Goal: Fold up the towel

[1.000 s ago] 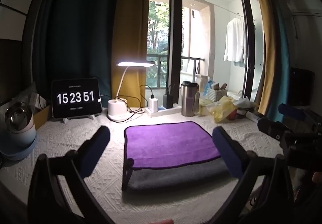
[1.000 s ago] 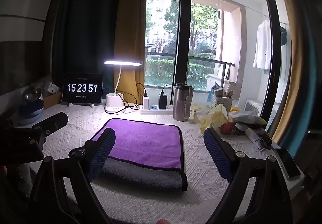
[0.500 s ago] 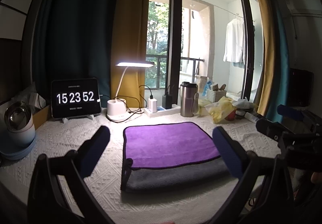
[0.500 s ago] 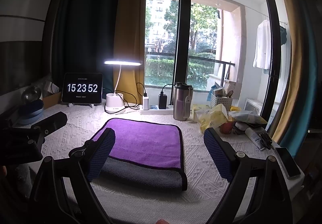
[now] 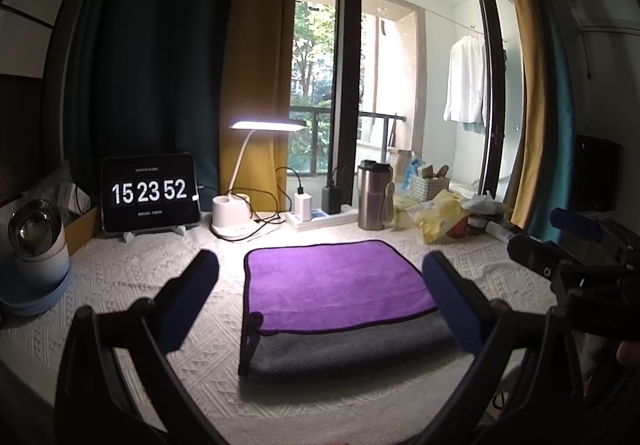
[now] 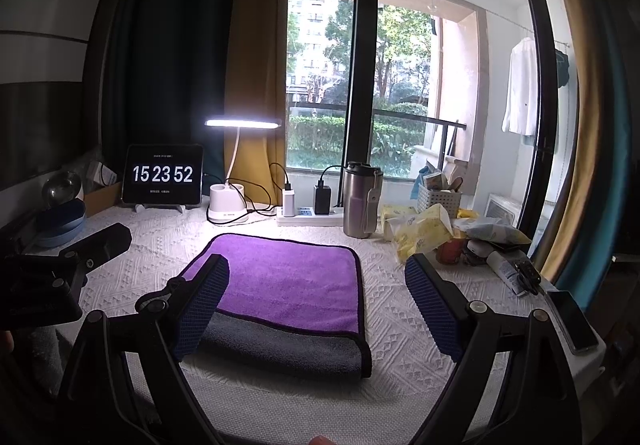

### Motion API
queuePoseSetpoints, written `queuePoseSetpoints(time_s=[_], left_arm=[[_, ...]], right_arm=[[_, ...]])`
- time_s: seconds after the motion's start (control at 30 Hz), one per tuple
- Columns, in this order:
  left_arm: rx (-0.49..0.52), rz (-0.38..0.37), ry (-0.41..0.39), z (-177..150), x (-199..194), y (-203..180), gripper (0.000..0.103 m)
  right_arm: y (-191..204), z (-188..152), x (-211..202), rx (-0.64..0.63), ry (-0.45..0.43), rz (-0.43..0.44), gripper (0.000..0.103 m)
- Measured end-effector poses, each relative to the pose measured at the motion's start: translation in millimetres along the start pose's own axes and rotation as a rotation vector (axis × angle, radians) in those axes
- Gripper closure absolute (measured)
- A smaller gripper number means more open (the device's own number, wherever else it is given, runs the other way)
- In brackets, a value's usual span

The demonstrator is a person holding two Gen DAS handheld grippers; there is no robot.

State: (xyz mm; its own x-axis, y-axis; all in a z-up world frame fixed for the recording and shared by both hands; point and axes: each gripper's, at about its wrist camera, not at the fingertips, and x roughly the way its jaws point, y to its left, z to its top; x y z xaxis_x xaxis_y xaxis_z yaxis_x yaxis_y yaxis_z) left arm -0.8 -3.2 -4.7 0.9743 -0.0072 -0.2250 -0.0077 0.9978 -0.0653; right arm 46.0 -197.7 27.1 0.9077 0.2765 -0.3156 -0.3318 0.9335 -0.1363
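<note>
A folded towel point(image 5: 336, 285), purple on top with a grey layer showing along its near edge, lies flat on the white textured tablecloth point(image 5: 132, 277). It also shows in the right wrist view point(image 6: 288, 285). My left gripper point(image 5: 316, 297) is open and empty, held above the table on the near side of the towel. My right gripper point(image 6: 316, 305) is open and empty, also on the near side, a little to the towel's right. Each gripper shows at the edge of the other's view.
At the back stand a tablet clock point(image 5: 150, 193), a lit desk lamp point(image 5: 236, 217), a power strip with chargers point(image 5: 316, 215), a steel mug point(image 5: 372, 195) and yellow bags with clutter point(image 5: 440, 215). A phone point(image 6: 572, 321) lies at the right edge. A round device point(image 5: 36, 241) stands left.
Both grippers have barely moved and stay open. The towel lies as before. The clock went from 15:23:51 to 15:23:52.
</note>
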Motion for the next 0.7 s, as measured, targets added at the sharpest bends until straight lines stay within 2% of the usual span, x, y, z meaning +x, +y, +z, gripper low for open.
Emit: queuePoseSetpoints(time_s=[0.7], left_arm=[[-0.001, -0.002, 0.004, -1.5, 0.4, -1.7, 0.001]], right_arm=[[-2.0, 1.7, 1.0, 0.013, 0.006, 0.000, 0.011]])
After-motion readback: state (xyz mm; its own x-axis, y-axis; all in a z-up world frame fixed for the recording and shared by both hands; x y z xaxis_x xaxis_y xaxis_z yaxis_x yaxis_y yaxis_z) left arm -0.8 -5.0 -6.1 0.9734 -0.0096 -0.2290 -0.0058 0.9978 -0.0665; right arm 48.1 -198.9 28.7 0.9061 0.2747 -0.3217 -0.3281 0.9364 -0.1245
